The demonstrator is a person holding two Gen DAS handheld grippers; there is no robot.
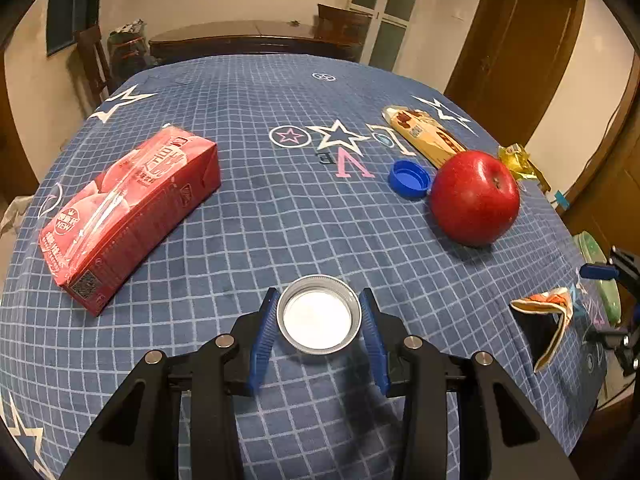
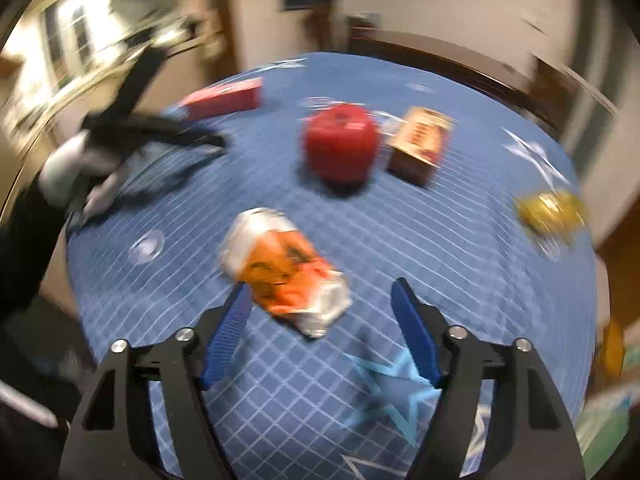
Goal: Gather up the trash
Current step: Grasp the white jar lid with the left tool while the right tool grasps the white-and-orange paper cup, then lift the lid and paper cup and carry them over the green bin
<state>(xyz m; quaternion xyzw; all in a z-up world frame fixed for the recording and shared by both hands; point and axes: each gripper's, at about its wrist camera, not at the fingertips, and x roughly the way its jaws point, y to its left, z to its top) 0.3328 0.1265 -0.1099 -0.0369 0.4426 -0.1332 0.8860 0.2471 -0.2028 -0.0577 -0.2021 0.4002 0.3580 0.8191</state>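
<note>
Left wrist view: the left gripper point(image 1: 319, 312) clamps a silver jar lid point(image 1: 319, 314) over the blue checked tablecloth point(image 1: 280, 216), with a red carton point(image 1: 132, 212) and apple point(image 1: 475, 197) beyond. Right wrist view, blurred: the right gripper point(image 2: 320, 296) is spread wide, an orange wrapper point(image 2: 284, 270) lying between its fingertips.

**Colours on the table**

The tablecloth point(image 1: 280, 220) is blue with thin white squares and white stars; the apple point(image 1: 475, 197) is bright red; the carton point(image 1: 132, 212) is red with pink fruit pictures; the bottle cap point(image 1: 409, 179) is blue; the jar lid point(image 1: 319, 315) is silver with white inside; the crumpled wrapper point(image 2: 286, 270) is orange and white (too blurry for more).
</note>
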